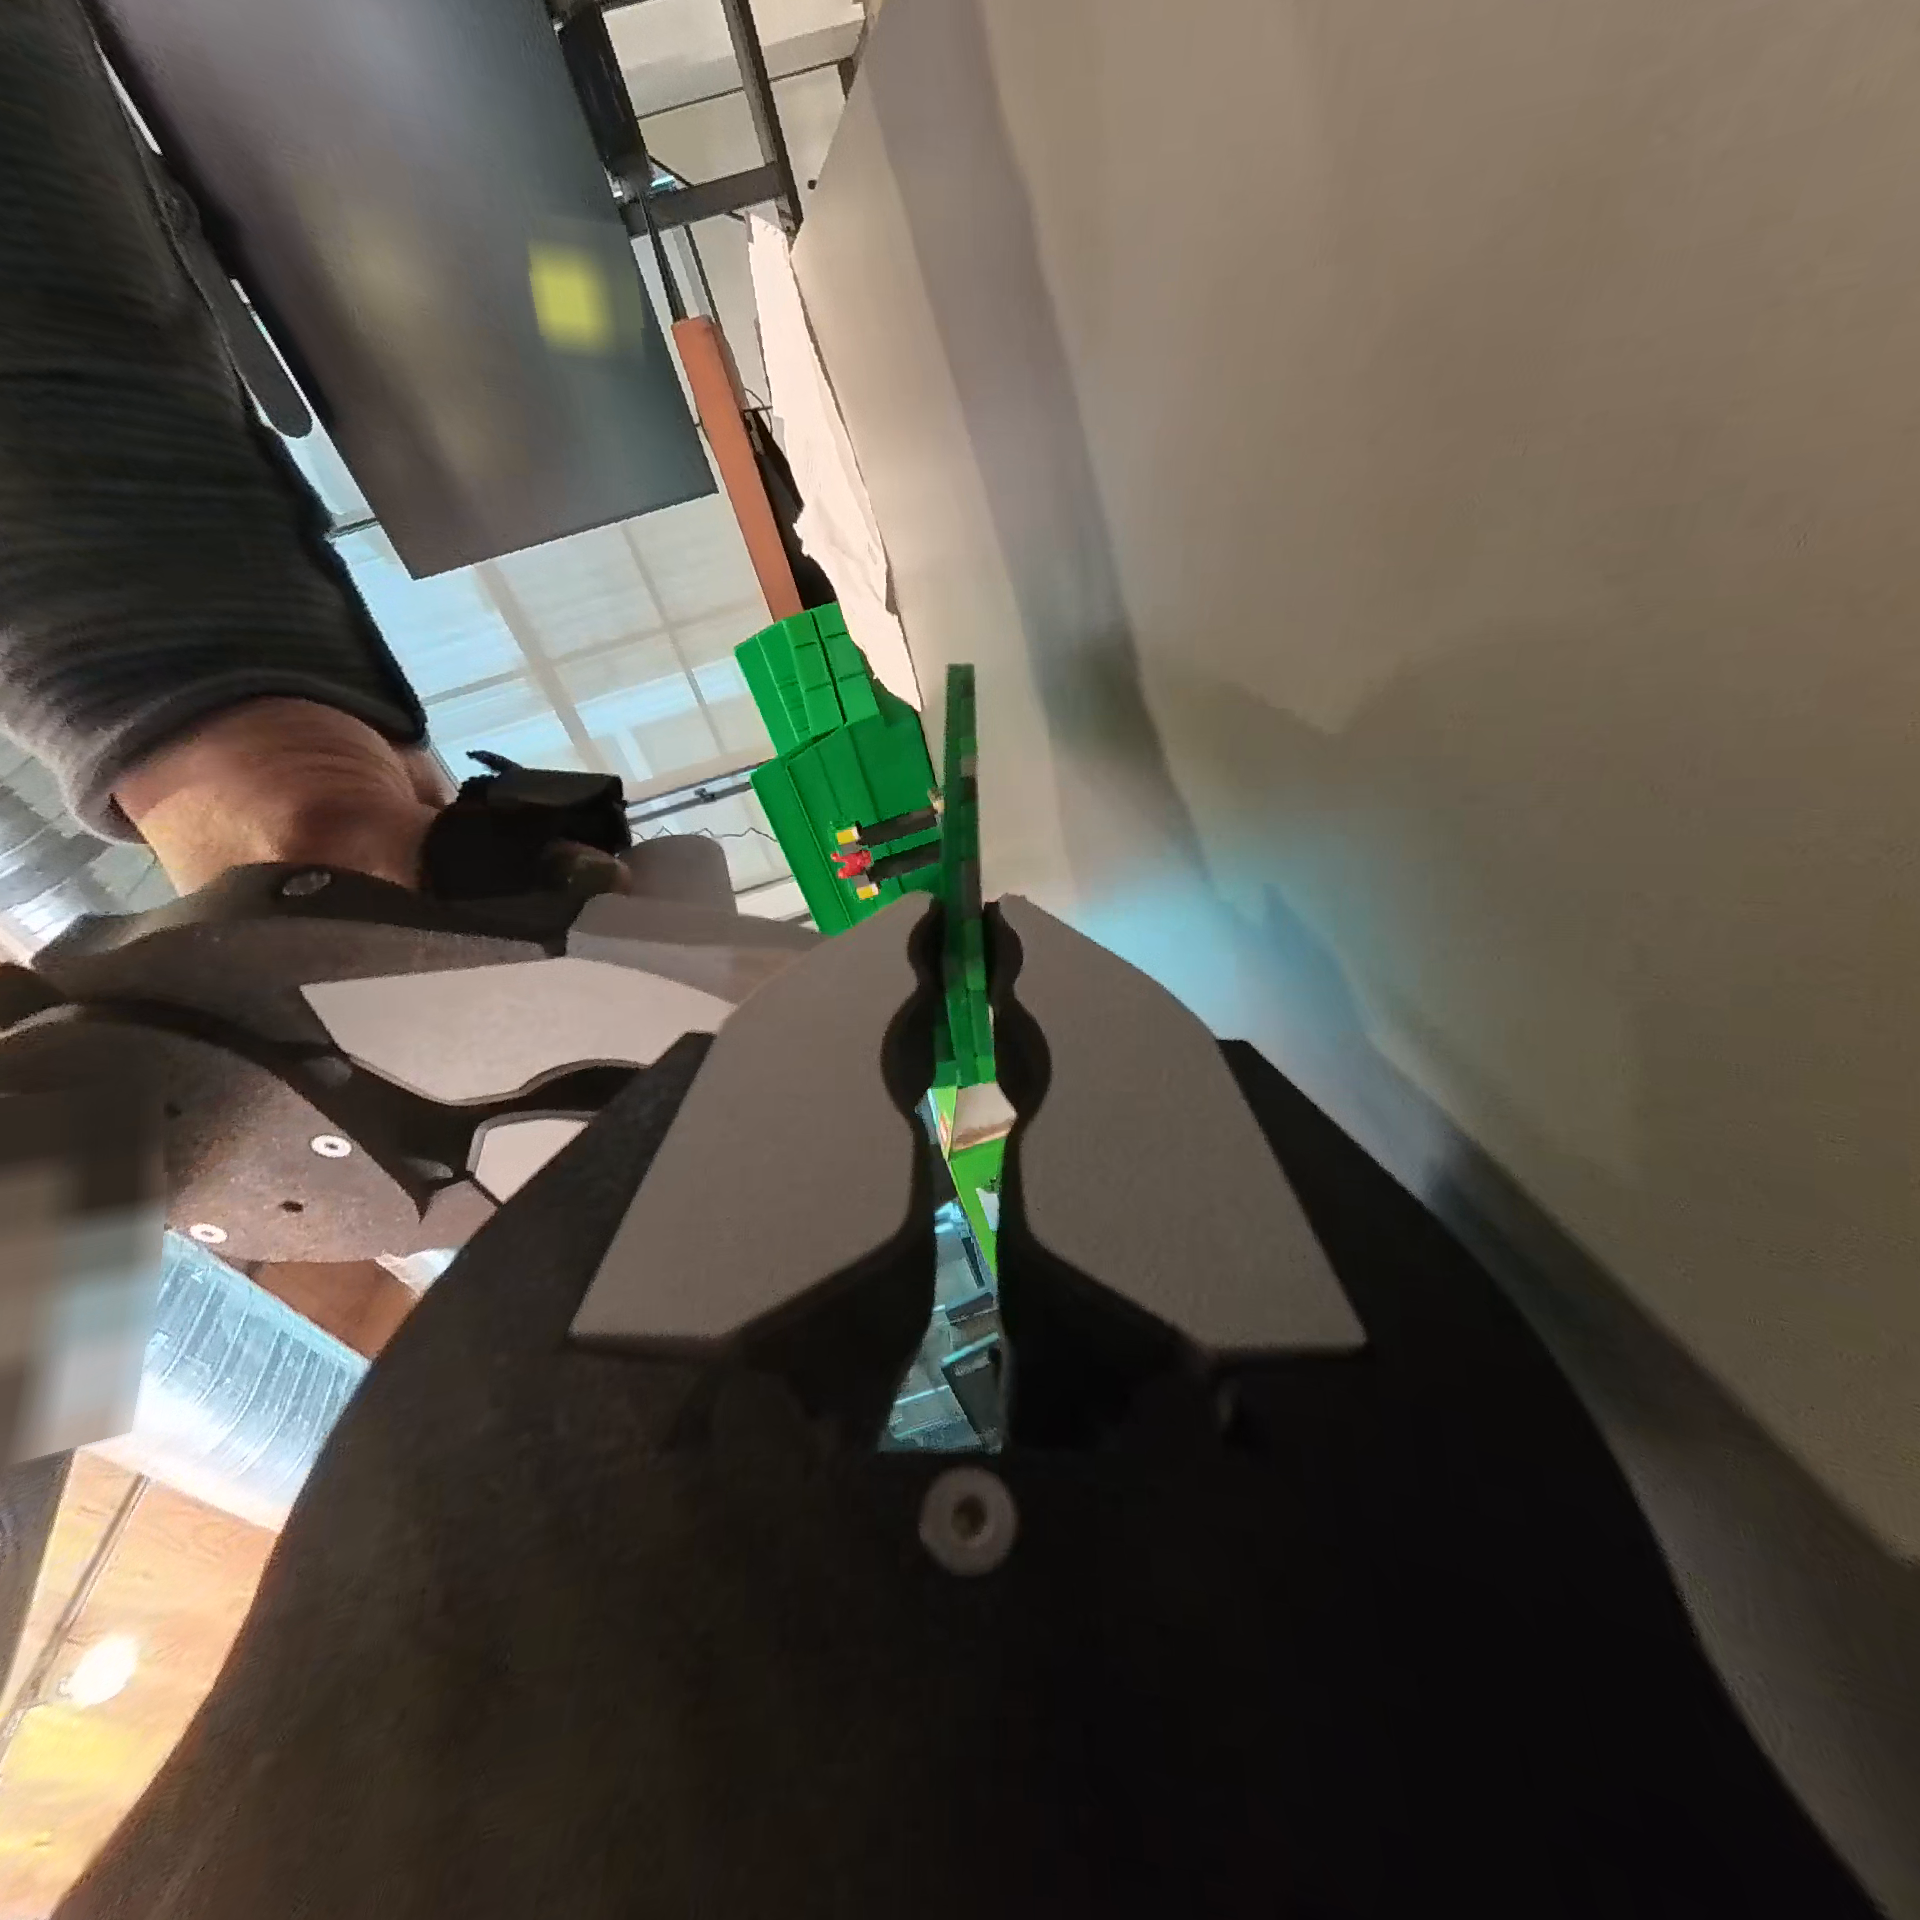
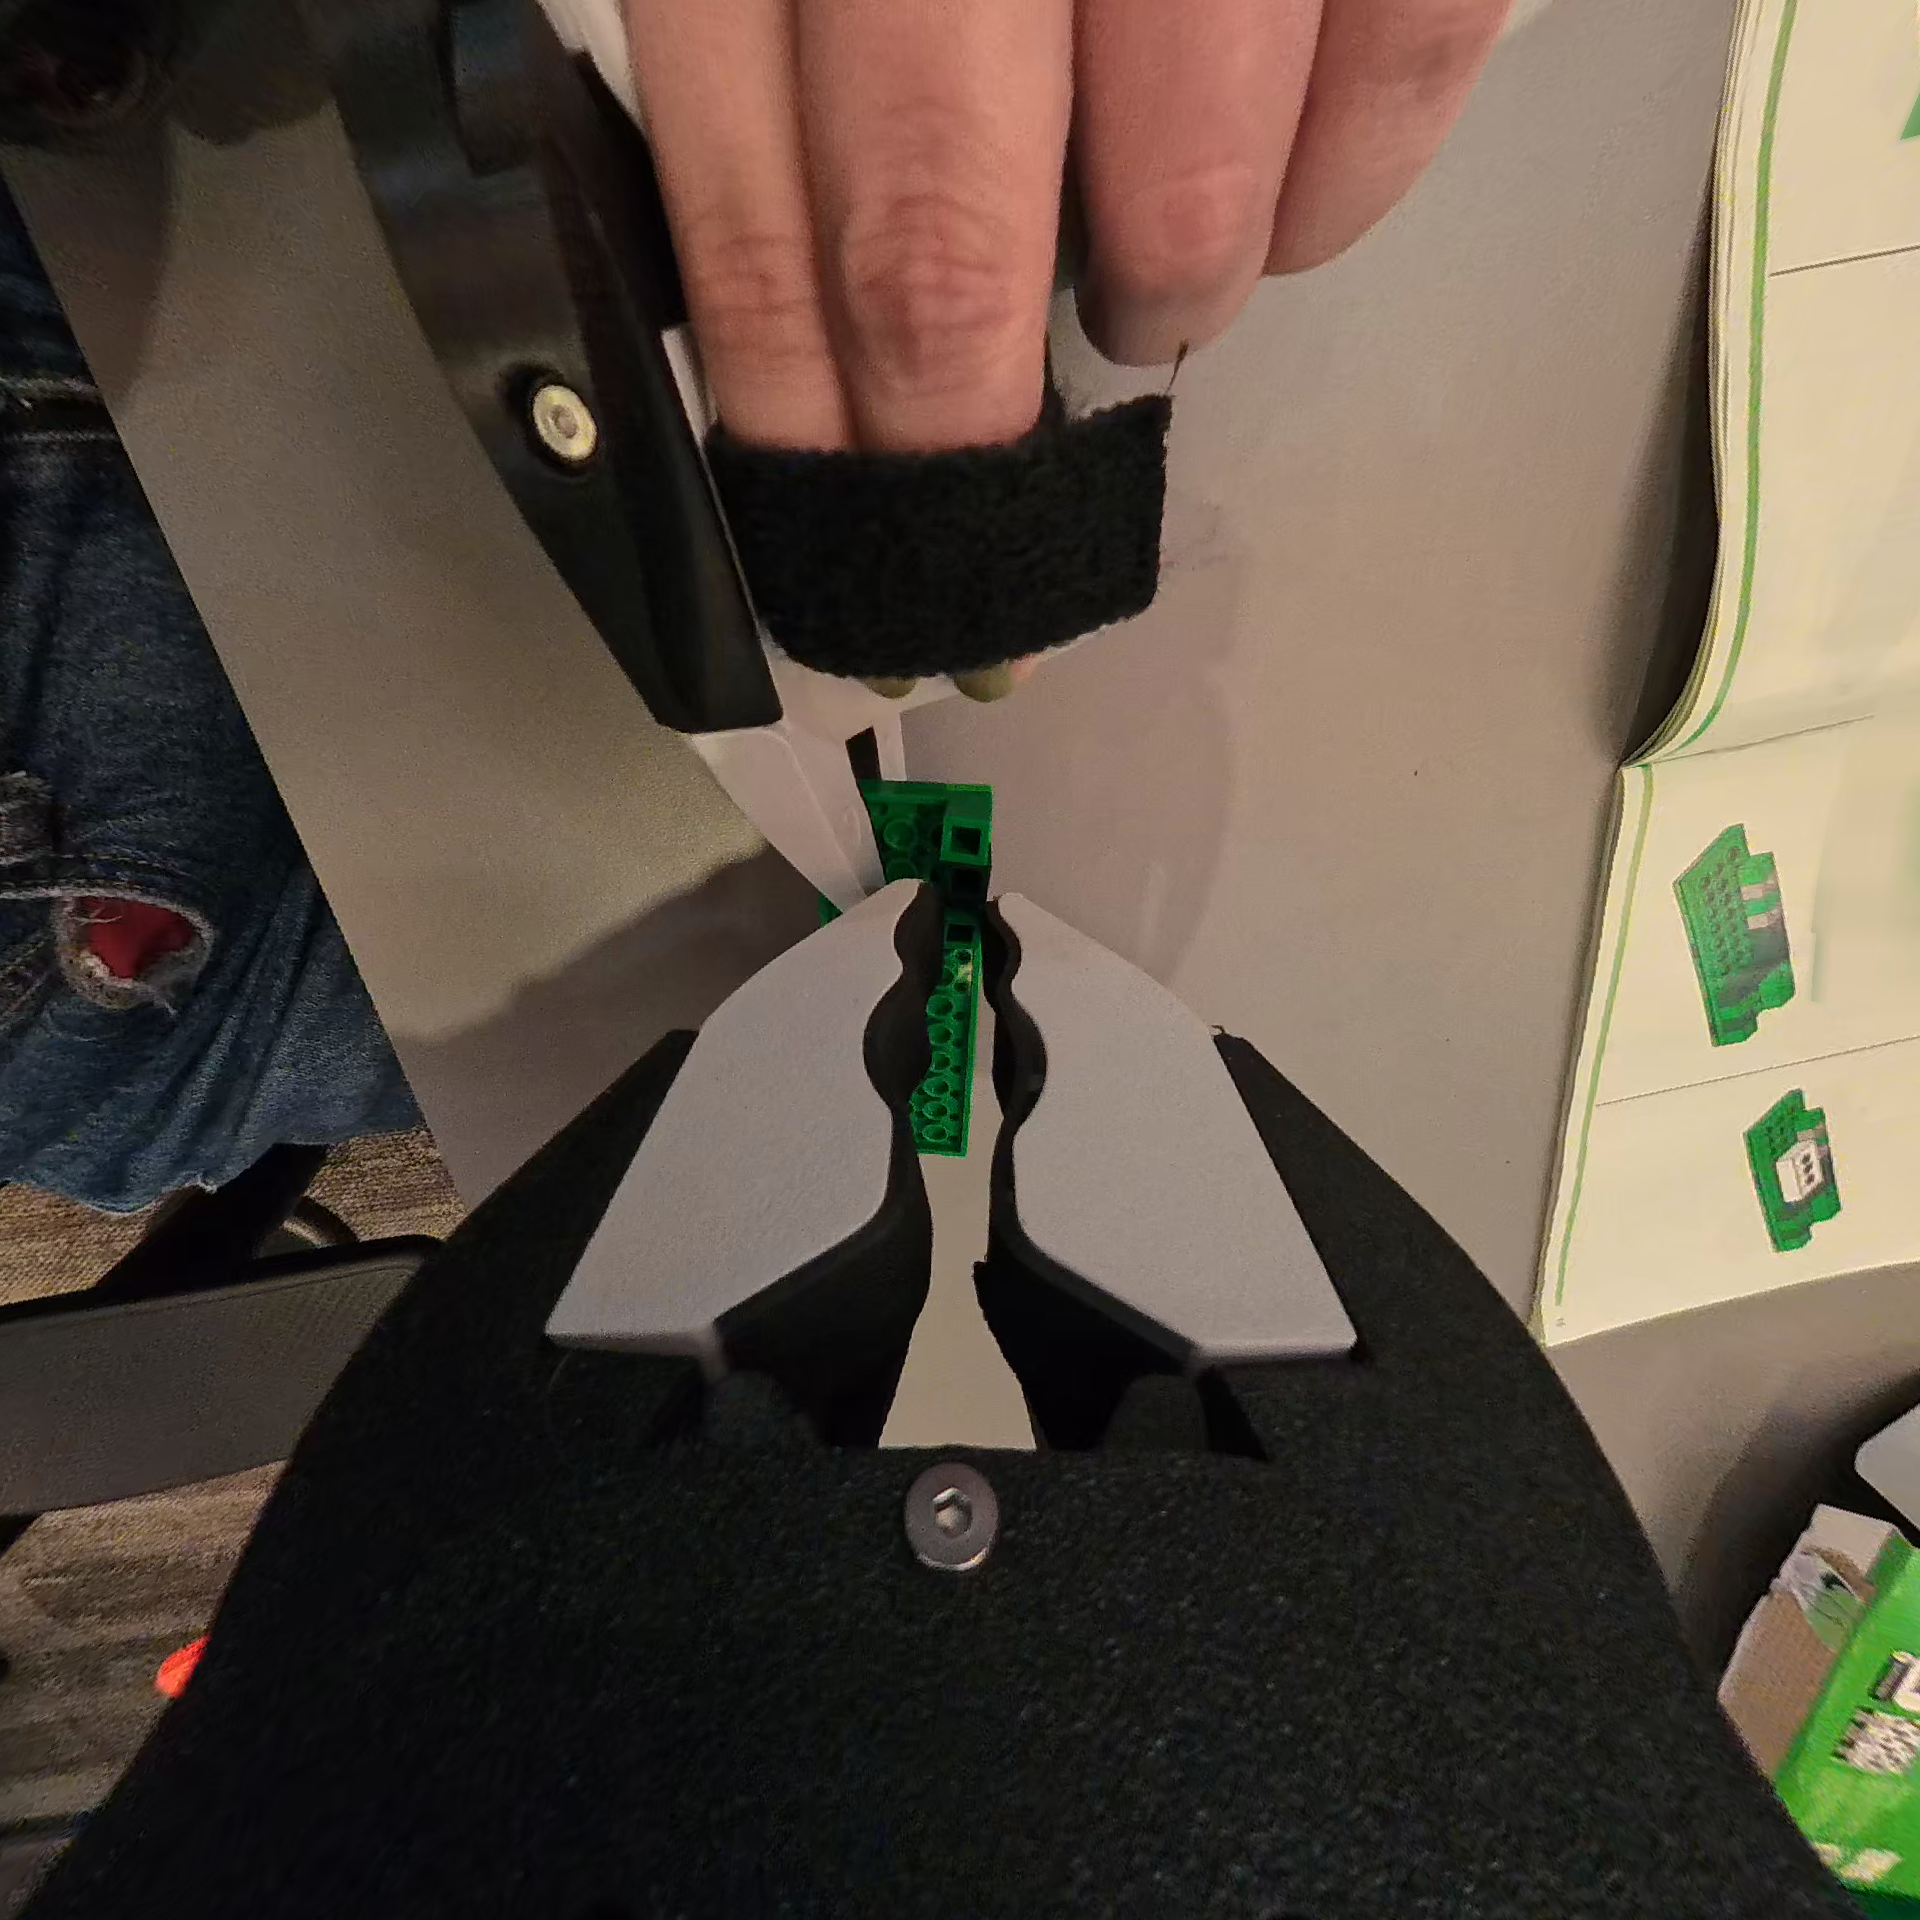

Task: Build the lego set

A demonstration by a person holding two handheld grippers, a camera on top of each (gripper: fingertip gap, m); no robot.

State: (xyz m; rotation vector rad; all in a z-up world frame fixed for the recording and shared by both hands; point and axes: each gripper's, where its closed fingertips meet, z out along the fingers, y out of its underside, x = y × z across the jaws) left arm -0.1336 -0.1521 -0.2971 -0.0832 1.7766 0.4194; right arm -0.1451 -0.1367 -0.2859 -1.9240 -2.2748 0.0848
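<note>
Between the two grey fingers of the left gripper (image 1: 964,914) sits a thin green lego plate (image 1: 964,831), seen edge on. The gripper is clenched on the plate near its tips, and the plate sticks out past the tips toward a chunky green lego block (image 1: 831,769). Small black, yellow and red bits (image 1: 883,847) join the block to the plate. Just right of the plate is the pale surface (image 1: 1455,520), which looks tipped up on its side in this view. To the left, the other gripper shows with a hand (image 1: 281,800) holding it.

From the right wrist view, the right gripper (image 2: 958,896) is clenched on the same green lego piece (image 2: 945,1039). The long green part lies in the gap between the fingers, with round holes showing on its underside, and its far end pokes out past the tips. Right above it, the left gripper's white tips touch the green piece, and a hand (image 2: 987,208) with a black strap (image 2: 935,540) over its fingers holds that gripper. An open instruction book (image 2: 1787,727) with green pictures lies on the surface to the right, and a green box (image 2: 1849,1725) sits at the lower right corner
</note>
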